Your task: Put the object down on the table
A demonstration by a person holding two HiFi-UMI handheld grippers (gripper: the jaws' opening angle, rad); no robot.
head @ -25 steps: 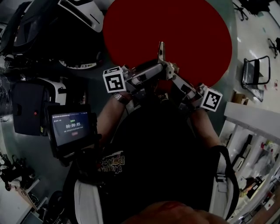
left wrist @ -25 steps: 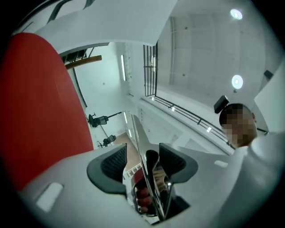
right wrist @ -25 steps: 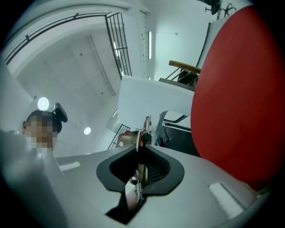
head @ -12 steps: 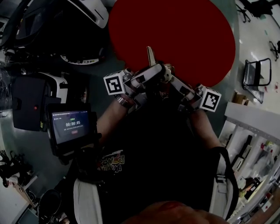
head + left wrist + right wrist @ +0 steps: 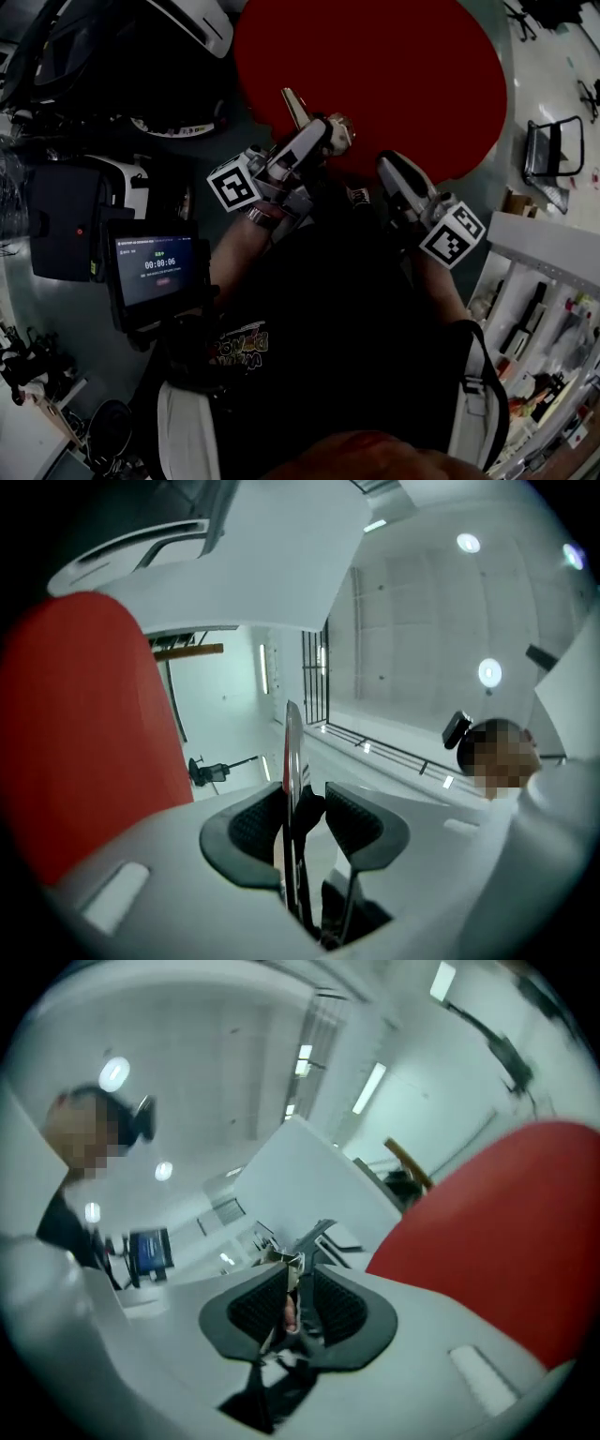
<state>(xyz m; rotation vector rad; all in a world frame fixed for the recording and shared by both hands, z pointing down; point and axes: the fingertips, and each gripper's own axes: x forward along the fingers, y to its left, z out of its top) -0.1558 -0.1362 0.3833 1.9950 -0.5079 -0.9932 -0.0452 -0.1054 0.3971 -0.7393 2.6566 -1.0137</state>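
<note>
A thin flat metal tool (image 5: 294, 103) sticks up out of my left gripper (image 5: 319, 133), over the near edge of the round red table (image 5: 394, 66). In the left gripper view the metal strip (image 5: 292, 761) stands upright between the dark pads of that gripper (image 5: 305, 810), which is shut on it, with the red tabletop (image 5: 84, 733) to the left. My right gripper (image 5: 390, 169) is off to the right, apart from the tool. Its jaws (image 5: 298, 1302) are opening, and I see nothing gripped between them. The table (image 5: 506, 1241) shows at the right.
A black screen with a timer (image 5: 155, 272) hangs at the person's left. White and dark machines (image 5: 178, 28) crowd the floor left of the table. A pale shelf (image 5: 544, 244) and a black chair frame (image 5: 548, 150) stand at the right.
Both grippers met at the tool a second ago. Now the right gripper has let go and drawn back to the right, while the left has carried the tool leftward, tilted.
</note>
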